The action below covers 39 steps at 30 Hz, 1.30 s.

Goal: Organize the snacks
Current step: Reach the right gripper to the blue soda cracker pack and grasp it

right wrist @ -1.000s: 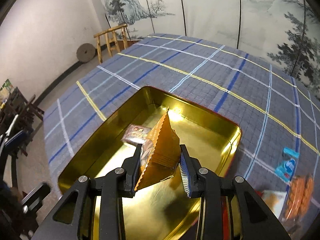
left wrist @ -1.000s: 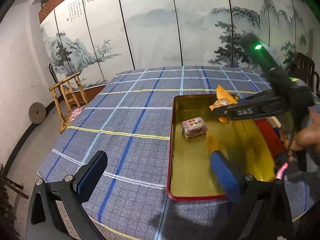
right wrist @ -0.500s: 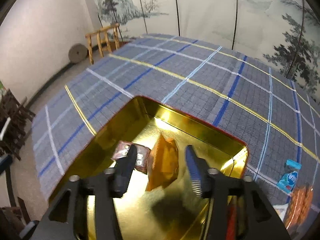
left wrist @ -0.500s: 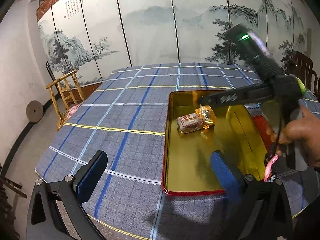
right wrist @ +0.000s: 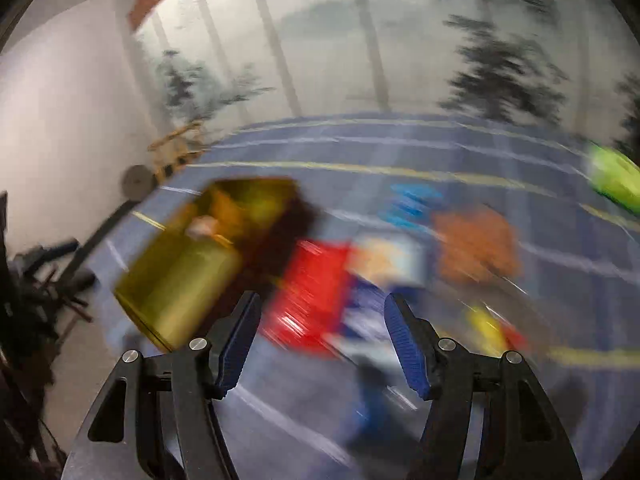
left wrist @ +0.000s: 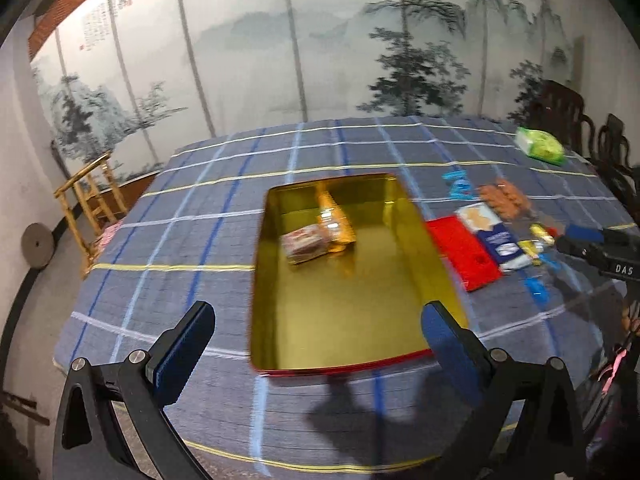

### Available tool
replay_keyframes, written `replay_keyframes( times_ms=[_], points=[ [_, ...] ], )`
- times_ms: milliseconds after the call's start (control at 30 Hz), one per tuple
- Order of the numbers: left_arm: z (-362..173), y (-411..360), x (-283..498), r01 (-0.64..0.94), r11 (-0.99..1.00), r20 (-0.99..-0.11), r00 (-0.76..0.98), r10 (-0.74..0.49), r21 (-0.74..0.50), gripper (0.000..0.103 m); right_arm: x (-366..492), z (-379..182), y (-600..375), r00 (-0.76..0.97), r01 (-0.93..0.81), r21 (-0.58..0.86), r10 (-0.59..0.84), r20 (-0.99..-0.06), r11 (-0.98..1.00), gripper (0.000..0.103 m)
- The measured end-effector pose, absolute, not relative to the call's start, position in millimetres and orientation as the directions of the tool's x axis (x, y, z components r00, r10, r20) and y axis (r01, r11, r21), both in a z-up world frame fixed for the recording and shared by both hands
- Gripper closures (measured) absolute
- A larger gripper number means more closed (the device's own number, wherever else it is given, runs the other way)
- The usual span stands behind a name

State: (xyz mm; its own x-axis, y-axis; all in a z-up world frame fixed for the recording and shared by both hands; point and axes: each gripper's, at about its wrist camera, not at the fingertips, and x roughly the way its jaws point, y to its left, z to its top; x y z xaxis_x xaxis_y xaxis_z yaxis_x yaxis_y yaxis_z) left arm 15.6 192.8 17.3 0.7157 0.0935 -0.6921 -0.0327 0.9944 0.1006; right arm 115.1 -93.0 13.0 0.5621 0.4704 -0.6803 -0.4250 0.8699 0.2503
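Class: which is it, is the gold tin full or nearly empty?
Nearly empty. The tin holds only two packets, an orange one and a reddish one, at its far end; the rest is bare gold floor.

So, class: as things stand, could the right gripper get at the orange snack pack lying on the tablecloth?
Probably yes. The right gripper is open and empty, and the orange snack pack lies uncovered on the tablecloth with nothing above it, though neighbouring packets crowd it.

right claw point(right wrist: 322, 344) empty, jaws apart, above blurred red lid point(right wrist: 312, 292).
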Motion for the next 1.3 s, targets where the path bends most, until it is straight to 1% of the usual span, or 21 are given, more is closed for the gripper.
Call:
replay_keyframes(
  times_ms=[133,167,233,300,400,500,667,733,800,867,933,967,1033,1167,1300],
  points=[
    [28.8,163.4,27.6,0.050,0.998,-0.717,0.696,-0.012,0.032,0.001,100.2,2.3,-166.6,0.612,-0.290,0.232,0.367,-0.701,0.928,0.038],
    [30.5,156.3,30.6,0.066,0.998,-0.725,0.688,-0.036,0.014,0.001,97.3,-0.8,-183.6,0.618,-0.258,0.250,0.358,-0.700,0.933,0.038],
    [35.0,144.1,34.8,0.090,0.996,-0.731,0.678,-0.076,-0.020,0.001,93.7,-3.4,-201.3,0.625,-0.234,0.273,0.360,-0.693,0.933,0.038],
    [37.9,130.1,39.8,0.102,0.994,-0.740,0.666,-0.095,-0.036,0.001,91.7,-3.4,-204.4,0.614,-0.257,0.295,0.391,-0.685,0.920,0.038],
    [40.7,114.5,41.6,0.119,0.992,-0.743,0.661,-0.105,-0.033,0.001,83.1,-2.1,-190.5,0.593,-0.344,0.293,0.448,-0.669,0.892,0.038],
    [41.7,98.4,38.9,0.134,0.991,-0.737,0.671,-0.087,0.005,0.001,84.5,-1.6,-163.0,0.536,-0.440,0.316,0.528,-0.659,0.841,0.038],
    [42.8,92.0,37.6,0.140,0.990,-0.743,0.663,-0.088,0.008,0.001,103.3,7.3,-109.7,0.466,-0.563,0.300,0.595,-0.655,0.770,0.038],
    [44.0,93.5,36.3,0.135,0.991,-0.738,0.670,-0.087,0.006,0.001,118.7,9.8,-91.7,0.464,-0.576,0.266,0.577,-0.672,0.773,0.038],
    [44.7,97.8,35.0,0.130,0.991,-0.734,0.673,-0.091,-0.004,0.001,136.8,8.7,-74.9,0.439,-0.572,0.270,0.568,-0.696,0.774,0.038],
    [42.7,104.6,34.7,0.126,0.992,-0.738,0.668,-0.097,-0.016,0.001,145.6,7.4,-61.3,0.434,-0.570,0.245,0.541,-0.720,0.784,0.038],
    [38.1,108.8,35.7,0.127,0.992,-0.747,0.657,-0.102,-0.023,0.001,159.2,-0.5,-47.9,0.430,-0.556,0.210,0.495,-0.755,0.804,0.039],
    [35.6,110.9,36.4,0.126,0.992,-0.749,0.655,-0.100,-0.022,0.001,167.7,-5.4,-43.8,0.416,-0.544,0.221,0.489,-0.767,0.810,0.039],
    [31.8,114.2,37.2,0.125,0.992,-0.753,0.651,-0.097,-0.019,0.001,177.8,-10.4,-41.6,0.404,-0.520,0.237,0.481,-0.778,0.820,0.040],
    [27.0,124.0,37.8,0.121,0.992,-0.755,0.646,-0.112,-0.043,0.001,193.8,-21.8,-31.4,0.392,-0.499,0.223,0.447,-0.804,0.838,0.040],
    [22.1,133.7,40.4,0.111,0.991,-0.761,0.637,-0.124,-0.069,0.001,201.3,-26.4,-26.3,0.398,-0.483,0.182,0.400,-0.825,0.856,0.041]
  ],
)
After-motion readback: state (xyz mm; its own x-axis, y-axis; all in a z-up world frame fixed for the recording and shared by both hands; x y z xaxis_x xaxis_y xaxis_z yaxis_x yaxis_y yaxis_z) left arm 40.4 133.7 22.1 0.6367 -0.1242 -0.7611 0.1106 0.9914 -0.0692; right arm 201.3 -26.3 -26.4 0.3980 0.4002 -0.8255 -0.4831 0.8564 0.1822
